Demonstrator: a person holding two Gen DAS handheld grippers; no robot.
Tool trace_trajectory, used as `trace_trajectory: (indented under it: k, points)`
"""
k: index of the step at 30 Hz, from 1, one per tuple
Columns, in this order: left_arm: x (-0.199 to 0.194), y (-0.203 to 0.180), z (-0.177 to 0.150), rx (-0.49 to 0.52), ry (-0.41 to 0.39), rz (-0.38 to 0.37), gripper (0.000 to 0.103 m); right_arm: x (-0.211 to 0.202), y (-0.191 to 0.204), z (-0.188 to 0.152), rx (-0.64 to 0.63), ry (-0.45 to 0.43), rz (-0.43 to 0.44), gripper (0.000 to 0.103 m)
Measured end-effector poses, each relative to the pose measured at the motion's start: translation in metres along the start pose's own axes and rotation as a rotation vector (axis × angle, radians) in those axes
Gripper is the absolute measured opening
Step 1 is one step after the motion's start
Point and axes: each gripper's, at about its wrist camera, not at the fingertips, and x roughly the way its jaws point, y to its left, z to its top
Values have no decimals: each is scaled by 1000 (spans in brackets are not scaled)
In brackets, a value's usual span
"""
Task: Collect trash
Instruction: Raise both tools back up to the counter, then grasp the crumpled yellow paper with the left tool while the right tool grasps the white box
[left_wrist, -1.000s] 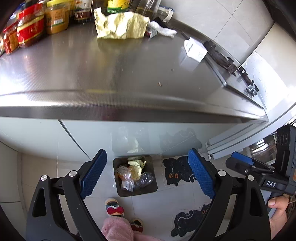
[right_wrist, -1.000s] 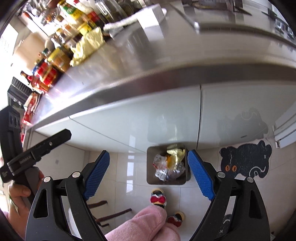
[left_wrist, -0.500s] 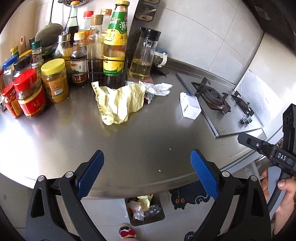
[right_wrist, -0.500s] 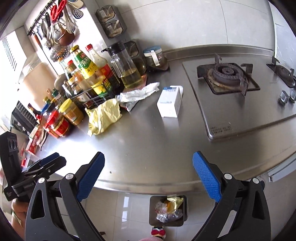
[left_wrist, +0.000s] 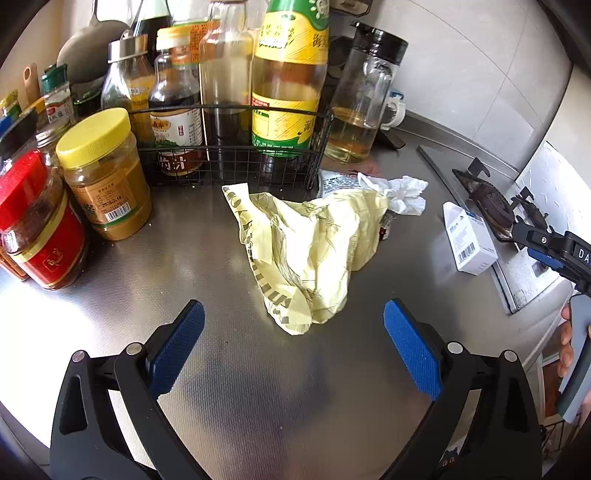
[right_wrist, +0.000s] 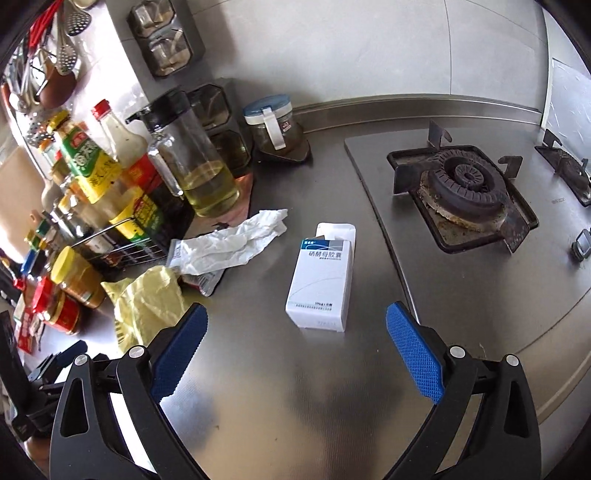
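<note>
Both views are now looking at the steel counter (left_wrist: 184, 258) instead of the floor bin, left gripper (left_wrist: 293, 328) gaping empty before the yellow wrapper (left_wrist: 310, 251), right gripper (right_wrist: 295, 332) gaping empty before the white box (right_wrist: 321, 280), each risking nudging neighbouring jars.

Hidden and cut-off parts on the worktop

The yellow wrapper (left_wrist: 306, 254) covers most of a foil packet (left_wrist: 334, 181) at its one o'clock. The tall bottles (left_wrist: 290, 74) lose their necks at the top edge. The right gripper (left_wrist: 554, 247) is cropped at three o'clock. The box (right_wrist: 321, 280) print is too small to read.
</note>
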Motion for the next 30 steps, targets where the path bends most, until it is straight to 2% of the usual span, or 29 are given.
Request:
trace_trajectory:
  k: [4, 13, 15, 16, 18, 20, 22, 25, 30]
  points:
    - [25, 5, 8, 1, 45, 1, 93, 24, 0, 5, 13, 22, -23, 98]
    - [55, -5, 12, 49, 90, -22, 93, 62, 5, 7, 19, 69, -44, 98]
    - [57, -8, 11, 73, 76, -22, 90, 66, 5, 7, 15, 76, -35, 89]
    - [58, -11, 11, 83, 65, -24, 87, 67, 5, 7, 11, 80, -32, 84]
    - [57, -13, 11, 102, 48, -24, 64, 69, 6, 6, -3, 82, -35, 61]
    - [57, -12, 12, 99, 48, -40, 60, 69, 6, 6, -13, 83, -41, 50]
    - [57, -12, 13, 101, 47, -51, 51, 68, 7, 5, -20, 82, -46, 49]
    - [53, -11, 13, 101, 27, -61, 27, 59, 8, 2, -36, 60, -45, 47]
    - [40, -16, 8, 107, 26, -91, 16, 37, 6, -1, -38, 34, -30, 47]
